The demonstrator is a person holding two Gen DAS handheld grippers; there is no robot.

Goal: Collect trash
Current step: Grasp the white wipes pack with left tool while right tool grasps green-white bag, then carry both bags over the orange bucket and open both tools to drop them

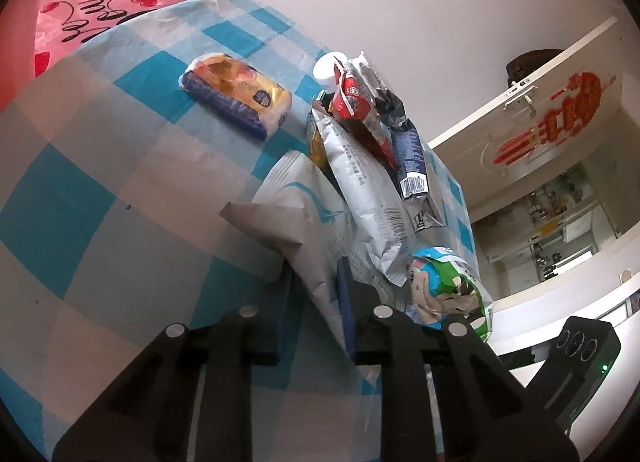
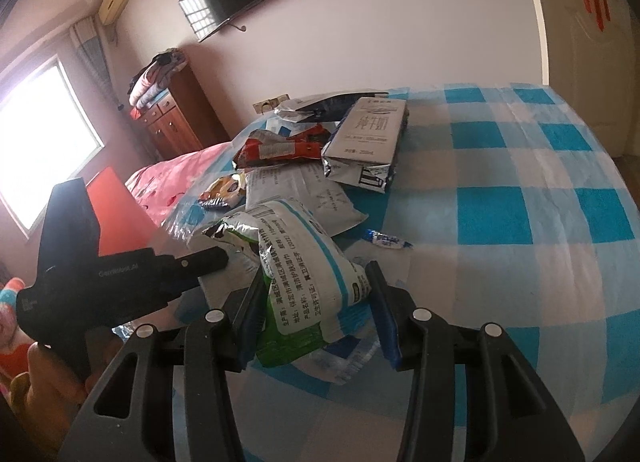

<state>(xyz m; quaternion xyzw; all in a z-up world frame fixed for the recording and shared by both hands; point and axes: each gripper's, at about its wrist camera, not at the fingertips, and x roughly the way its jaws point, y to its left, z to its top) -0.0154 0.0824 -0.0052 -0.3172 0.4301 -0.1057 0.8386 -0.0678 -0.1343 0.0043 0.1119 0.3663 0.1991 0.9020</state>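
Note:
A pile of trash lies on a blue-and-white checked tablecloth (image 2: 520, 166). My left gripper (image 1: 316, 302) is shut on the edge of a pale blue-white plastic bag (image 1: 304, 198) at the pile's near side. My right gripper (image 2: 316, 302) straddles a green-and-white wipes pack (image 2: 300, 274), with its jaws close to the pack's sides; a firm grip cannot be confirmed. The left gripper also shows in the right wrist view (image 2: 216, 262). A grey milk carton (image 2: 368, 138), a red snack wrapper (image 2: 280, 148), a yellow snack pack (image 1: 236, 96) and a small blue candy wrapper (image 2: 386, 240) lie around.
A pink bedspread (image 2: 172, 174) lies beyond the table's far edge. A wooden dresser (image 2: 176, 118) stands by the wall. A white door with red decoration (image 1: 560, 110) stands open on the right. The tablecloth's right half holds only the candy wrapper.

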